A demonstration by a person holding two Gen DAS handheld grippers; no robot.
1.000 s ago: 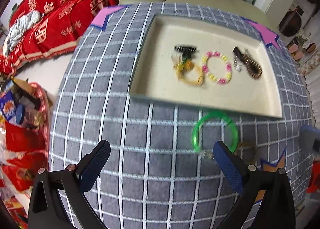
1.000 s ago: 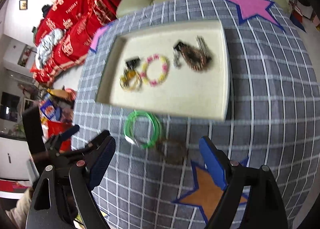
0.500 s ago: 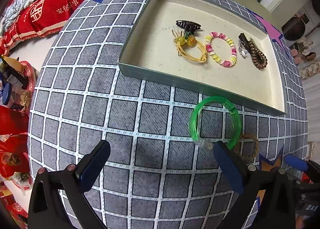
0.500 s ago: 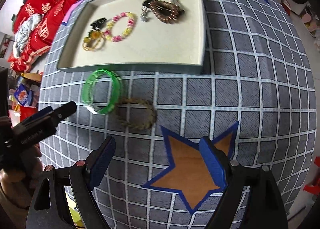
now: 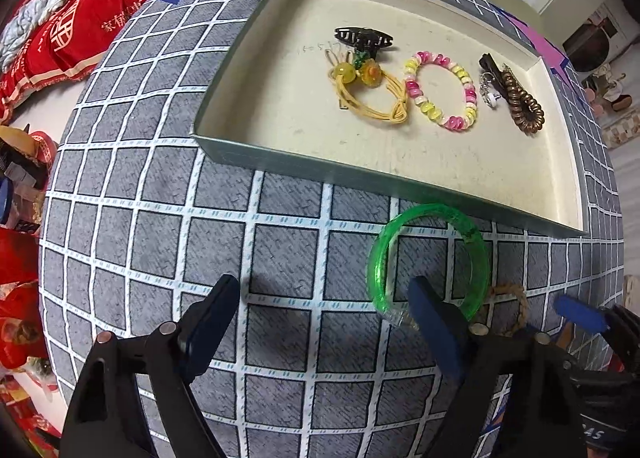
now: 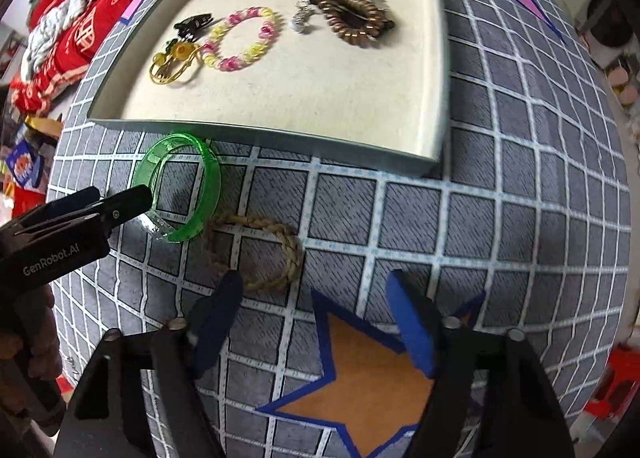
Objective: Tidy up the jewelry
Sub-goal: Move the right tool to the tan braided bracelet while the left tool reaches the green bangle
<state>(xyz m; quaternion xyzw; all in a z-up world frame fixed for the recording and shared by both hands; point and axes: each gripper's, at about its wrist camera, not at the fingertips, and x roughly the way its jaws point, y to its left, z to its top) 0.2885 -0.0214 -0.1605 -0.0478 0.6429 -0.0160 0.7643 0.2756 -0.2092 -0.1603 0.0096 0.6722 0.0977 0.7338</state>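
Note:
A clear green bangle (image 5: pixel 478 254) lies on the checked cloth just in front of the cream tray (image 5: pixel 320 173). My left gripper (image 5: pixel 324 298) hangs low over it with jaws closing. Its right finger sits inside the ring and its left finger outside, so the bangle's left wall stands between the pads, unpressed. Beside the bangle lies a tan braided bracelet (image 6: pixel 294 254). My right gripper (image 6: pixel 316 290) is just short of it, jaws closing on nothing, with its left finger over the near arc. The left gripper (image 6: pixel 124 197) also shows by the bangle (image 6: pixel 212 181).
The tray (image 6: pixel 280 133) holds a black claw clip (image 5: pixel 362 37), a yellow hair tie (image 5: pixel 372 105), a pink and yellow bead bracelet (image 5: pixel 440 89) and a brown coil tie (image 5: pixel 524 105). An orange star patch (image 6: pixel 372 378) lies near. Red blankets (image 5: pixel 80 17) fill the left.
Both grippers have sunk towards the cloth and their jaws have narrowed. The left one's right finger now sits inside the green bangle; the right one has come close to the braided bracelet.

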